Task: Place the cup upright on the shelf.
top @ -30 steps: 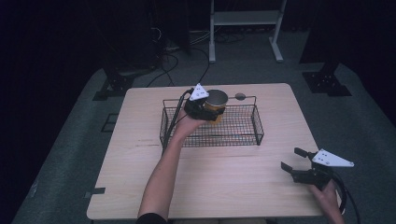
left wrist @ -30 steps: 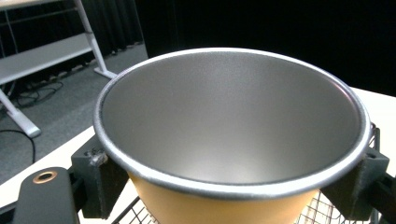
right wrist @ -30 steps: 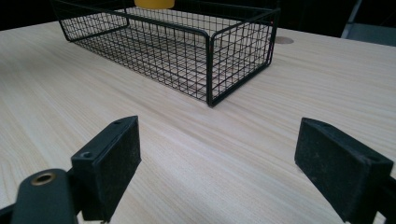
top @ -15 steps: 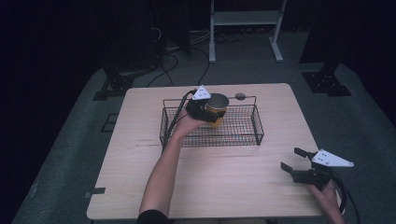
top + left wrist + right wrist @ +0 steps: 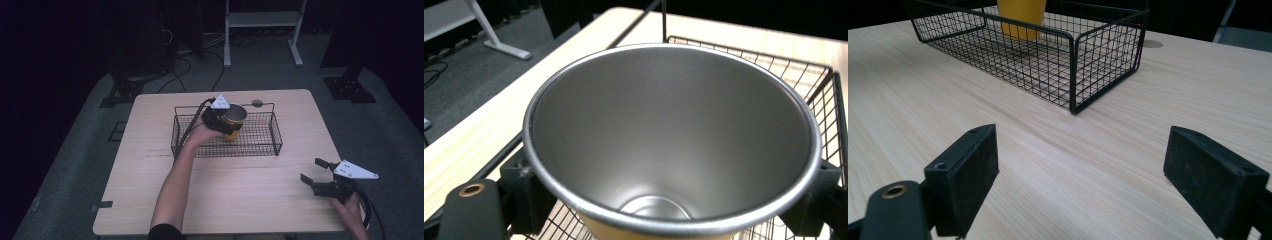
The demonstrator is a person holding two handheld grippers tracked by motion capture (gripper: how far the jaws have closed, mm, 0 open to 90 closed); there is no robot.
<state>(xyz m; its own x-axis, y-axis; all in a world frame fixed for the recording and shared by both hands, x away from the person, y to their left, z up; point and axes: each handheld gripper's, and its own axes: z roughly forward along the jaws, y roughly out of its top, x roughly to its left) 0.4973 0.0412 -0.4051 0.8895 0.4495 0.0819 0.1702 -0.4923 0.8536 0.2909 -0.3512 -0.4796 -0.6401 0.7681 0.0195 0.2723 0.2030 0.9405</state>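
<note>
High view: yellow cup (image 5: 233,121) inside wire basket (image 5: 260,145).

Bare light wooden tabletop (image 5: 240,195) lies open near and on both sides; the black wire mesh basket (image 5: 265,145) blocks the far middle.

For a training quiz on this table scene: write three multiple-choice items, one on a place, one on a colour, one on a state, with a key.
1. Where is the yellow steel-lined cup?
A. inside the black wire basket
B. on the floor
C. beside the right gripper

2. The cup's outer wall is
A. red
B. yellow
C. blue

3. The right gripper's jaws are
A. shut on the cup
B. shut on nothing
C. open

Key: 1 A, the basket's walls surround the cup; 2 B, yellow shows in the right gripper view; 3 C, bare wooden table between the jaws.
</note>
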